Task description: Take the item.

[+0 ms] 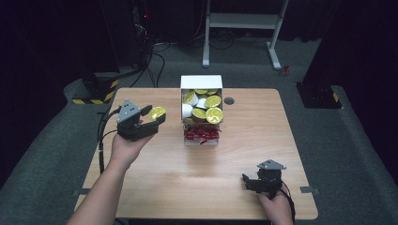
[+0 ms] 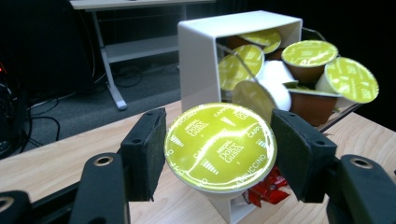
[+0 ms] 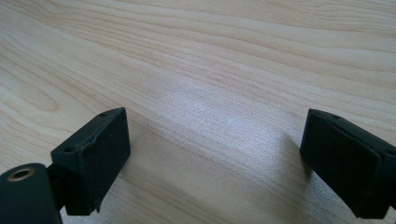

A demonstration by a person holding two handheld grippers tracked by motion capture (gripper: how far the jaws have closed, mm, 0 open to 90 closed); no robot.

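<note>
Left gripper clamps capsule; right gripper open.

A dim lab or studio: black curtains, grey carpet, hazard-striped stand base far left, cables, a lone wooden counter.

Green-lidded capsule clamped upright, foil perhaps dented, beside capsule box.
</note>
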